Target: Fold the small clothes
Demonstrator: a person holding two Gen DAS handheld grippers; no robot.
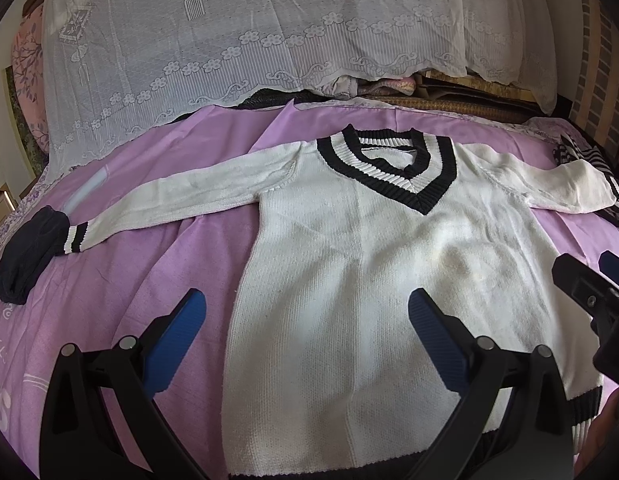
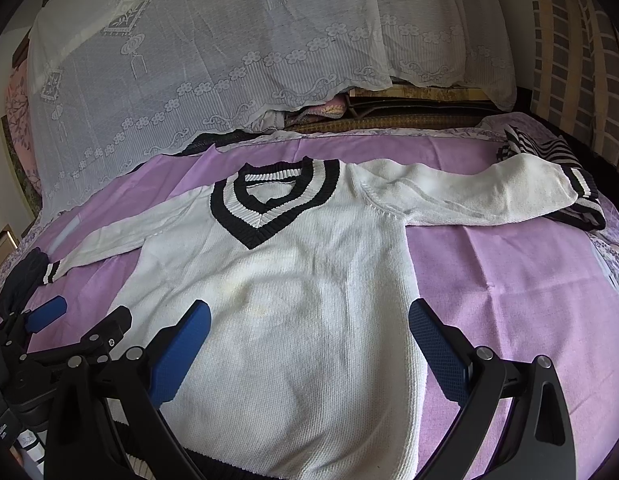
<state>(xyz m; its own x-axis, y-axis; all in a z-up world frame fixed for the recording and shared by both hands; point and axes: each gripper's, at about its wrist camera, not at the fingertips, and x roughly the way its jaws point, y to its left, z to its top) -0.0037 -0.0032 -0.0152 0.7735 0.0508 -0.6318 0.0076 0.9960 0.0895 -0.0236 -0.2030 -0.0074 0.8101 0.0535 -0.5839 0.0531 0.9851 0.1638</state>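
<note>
A small white knit sweater (image 1: 349,272) with a black-and-white striped V-neck lies flat, front up, on a purple sheet (image 1: 149,280), both sleeves spread out sideways. It also shows in the right wrist view (image 2: 293,320). My left gripper (image 1: 307,320) is open and empty, hovering over the sweater's lower left edge. My right gripper (image 2: 309,324) is open and empty, over the sweater's lower right edge. The right gripper also shows at the right edge of the left wrist view (image 1: 589,292). The left gripper shows at the lower left of the right wrist view (image 2: 85,320).
A dark garment (image 1: 25,256) lies by the left sleeve cuff. A black-and-white striped garment (image 2: 549,160) lies under the right sleeve end. A white lace cover (image 1: 249,40) drapes over piled bedding behind. A woven mat (image 2: 409,120) lies at the back.
</note>
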